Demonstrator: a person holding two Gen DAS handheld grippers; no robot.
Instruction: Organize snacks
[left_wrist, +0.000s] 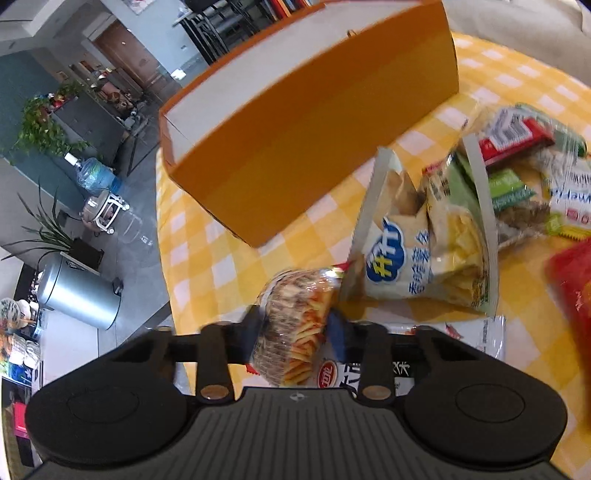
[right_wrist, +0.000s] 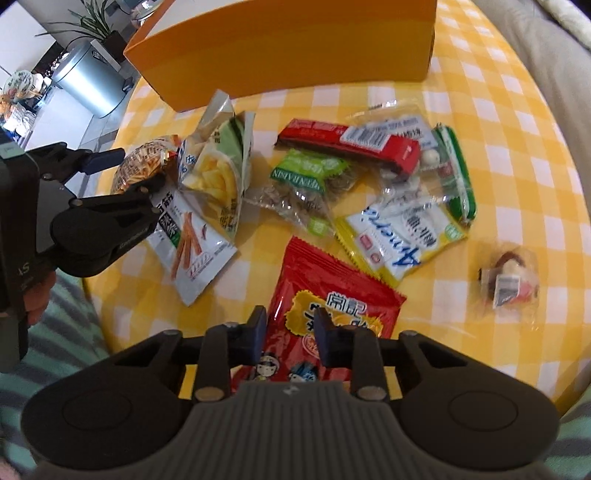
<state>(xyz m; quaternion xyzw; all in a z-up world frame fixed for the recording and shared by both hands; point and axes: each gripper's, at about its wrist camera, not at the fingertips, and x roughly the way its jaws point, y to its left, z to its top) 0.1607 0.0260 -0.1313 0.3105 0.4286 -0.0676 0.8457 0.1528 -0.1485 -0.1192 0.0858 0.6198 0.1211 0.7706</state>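
The left claw (left_wrist: 295, 332) is clamping a clear packet of crinkle-cut fries (left_wrist: 295, 325) at the near edge of the yellow-checked bench (left_wrist: 207, 236), beside a pale chip bag (left_wrist: 417, 251) with blue Chinese lettering. The right claw (right_wrist: 290, 332) is pinching the near end of a red snack pouch (right_wrist: 332, 291) printed with yellow Chinese characters. Behind the pile, an orange box (right_wrist: 288, 51) is standing. A green packet reading "GREEN RAISIN" (right_wrist: 306, 173) is lying mid-bench.
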